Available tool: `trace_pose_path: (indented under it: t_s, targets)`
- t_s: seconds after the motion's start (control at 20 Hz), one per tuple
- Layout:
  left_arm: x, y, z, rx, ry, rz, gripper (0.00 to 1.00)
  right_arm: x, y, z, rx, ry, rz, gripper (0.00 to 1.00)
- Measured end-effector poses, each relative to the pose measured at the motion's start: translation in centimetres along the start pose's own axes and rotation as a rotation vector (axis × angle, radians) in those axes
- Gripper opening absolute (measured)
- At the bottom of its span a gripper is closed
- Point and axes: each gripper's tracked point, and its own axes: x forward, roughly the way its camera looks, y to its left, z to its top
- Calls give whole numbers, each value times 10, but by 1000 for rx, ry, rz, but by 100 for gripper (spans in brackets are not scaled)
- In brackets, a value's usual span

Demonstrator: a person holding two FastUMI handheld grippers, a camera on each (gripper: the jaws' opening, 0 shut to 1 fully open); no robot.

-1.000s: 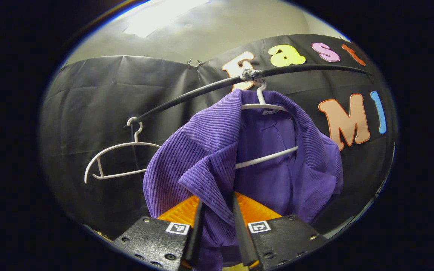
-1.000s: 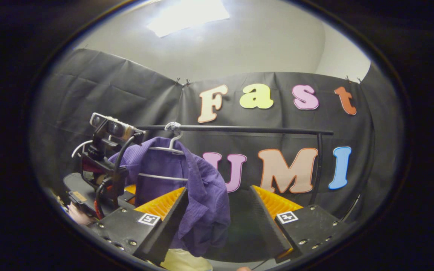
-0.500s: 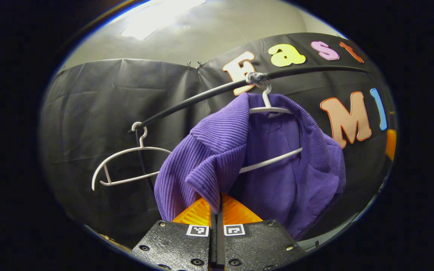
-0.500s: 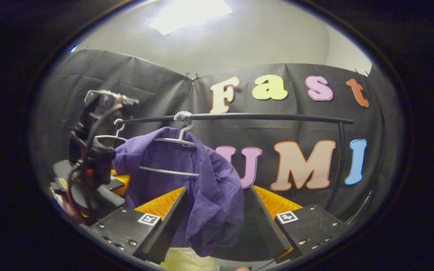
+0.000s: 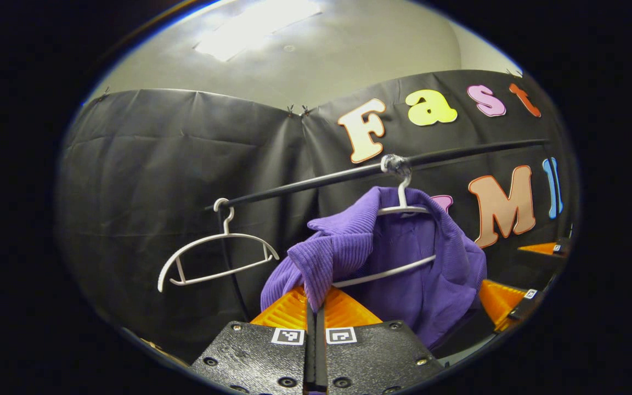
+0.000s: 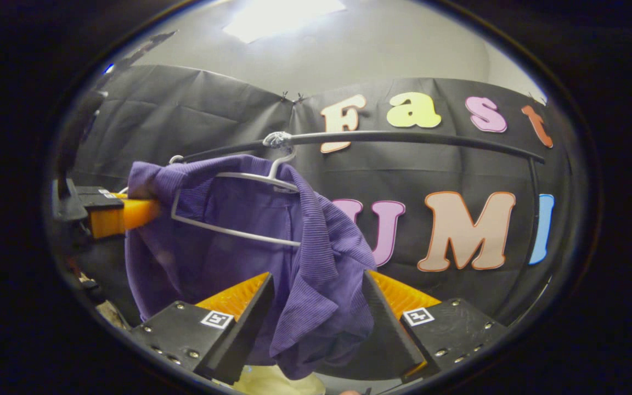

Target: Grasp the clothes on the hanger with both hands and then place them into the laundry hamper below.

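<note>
Purple ribbed clothes hang on a white hanger whose hook is tied to the black rail, a little right of the rail's middle in the left gripper view. My left gripper has its jaws pressed together on a fold of the garment's front edge, and that pinched flap is drawn out sideways from the hanger toward me, so the cloth runs taut from the shoulder down to my jaws. In the right gripper view the same gripper shows at the left edge, clamped on the purple cloth just beside the hanger's end. My right gripper has its jaws wide apart, with the lower drooping part of the clothes hanging down between them; the cloth lies close against the right finger and I cannot tell whether it touches, while the left finger stands near it. In the left gripper view the right gripper appears at the right edge, just beside the garment's lower hem. The hanger's lower bar crosses the open front of the garment, tilted down to the right. A second white hanger, bare, hangs at the rail's left end, beside the rail's upright post and apart from the clothes. Something pale yellow shows at the bottom edge of the right gripper view beneath the garment, too little of it to name.
</note>
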Motion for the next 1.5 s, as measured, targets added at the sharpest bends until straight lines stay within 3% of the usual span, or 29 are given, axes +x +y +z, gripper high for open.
trace_pose_path:
  t_s: [0.4, 0.5, 0.75, 0.85, 1.1, 1.5]
  targets:
    - [-3, 21, 32, 1, -36, 33, 0, 52, 5, -26, 14, 31, -6, 99]
    - [-3, 25, 40, -10, -49, 40, 2, 61, 8, -34, 28, 47, -3, 94]
    - [-4, 35, 52, -26, -59, 61, 0, 80, 22, -55, 52, 104, 35, 94]
    - [-3, 37, 57, -44, -63, 59, 0, 82, 25, -65, 58, 139, 39, 77]
    - [-1, 48, 70, -74, -81, 70, 0, 84, 16, -73, 98, 179, 9, 12]
    - [3, 76, 86, -75, -120, 123, 2, 78, -31, -48, -9, 139, -156, 15]
